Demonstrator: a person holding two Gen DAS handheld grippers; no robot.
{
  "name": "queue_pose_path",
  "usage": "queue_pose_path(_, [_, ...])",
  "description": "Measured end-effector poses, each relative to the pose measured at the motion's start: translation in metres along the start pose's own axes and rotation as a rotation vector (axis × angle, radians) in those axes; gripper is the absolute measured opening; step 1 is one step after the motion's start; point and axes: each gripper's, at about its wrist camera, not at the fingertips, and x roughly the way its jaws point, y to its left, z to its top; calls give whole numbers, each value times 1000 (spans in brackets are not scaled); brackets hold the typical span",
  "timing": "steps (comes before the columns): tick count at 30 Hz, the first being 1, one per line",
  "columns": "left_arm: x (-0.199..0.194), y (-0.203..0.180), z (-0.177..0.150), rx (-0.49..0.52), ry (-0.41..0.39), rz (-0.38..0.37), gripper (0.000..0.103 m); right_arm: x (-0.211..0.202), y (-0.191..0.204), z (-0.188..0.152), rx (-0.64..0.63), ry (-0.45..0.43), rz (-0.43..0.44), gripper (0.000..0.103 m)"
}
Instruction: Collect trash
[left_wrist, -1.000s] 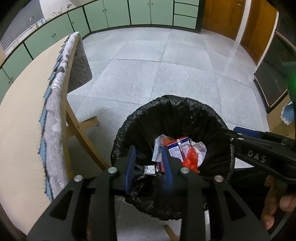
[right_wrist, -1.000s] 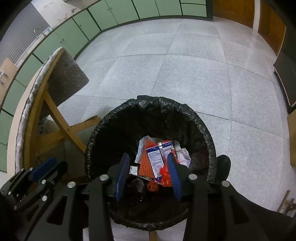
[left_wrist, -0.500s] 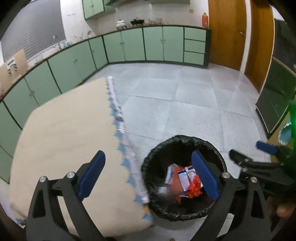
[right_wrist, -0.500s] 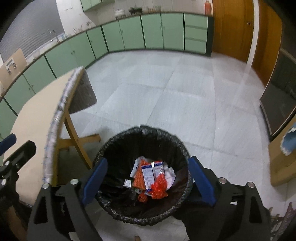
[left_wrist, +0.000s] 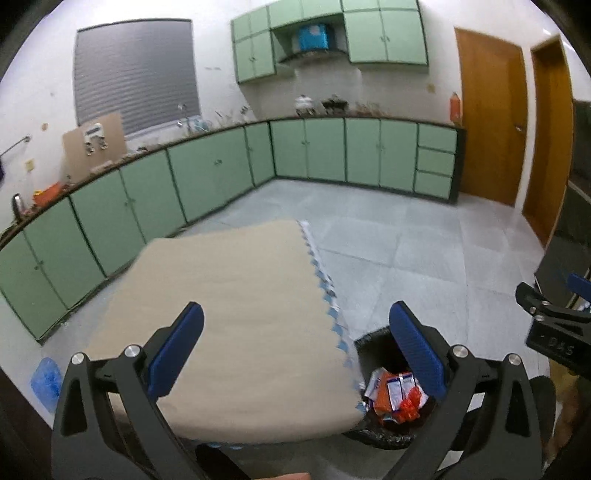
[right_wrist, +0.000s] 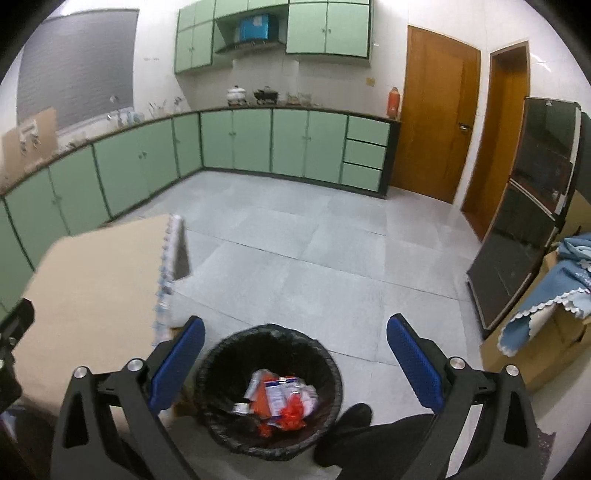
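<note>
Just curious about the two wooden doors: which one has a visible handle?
The left wooden door, nearest the green cabinets. Its metal handle shows on its right edge; the right door shows none.

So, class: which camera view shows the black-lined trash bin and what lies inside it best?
The right wrist view: the trash bin shows its whole rim, with the wrappers inside, between the open right gripper. In the left wrist view the table and a finger of the open left gripper cover much of the bin.

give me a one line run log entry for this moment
left gripper open, empty | right gripper open, empty | trash in bin | table bare
</note>
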Motion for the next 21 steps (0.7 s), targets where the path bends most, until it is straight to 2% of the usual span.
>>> queue_pose_path(5, [-58,21,9,-12,-101,6,97,-53,11,9,-31,-85,-14,97])
queue_pose_path(10, [-101,29,14,-15,-142,-2,97,-104,22,13,-51,-189,-1,97])
queue_pose_path(16, [-151,51,12,-102,-203,20,97,-158,38,6,-67,-334,-11,97])
queue_pose_path(21, [-177,59,1,-128,-228,68,97,-181,46,-2,-76,-375,-3,97])
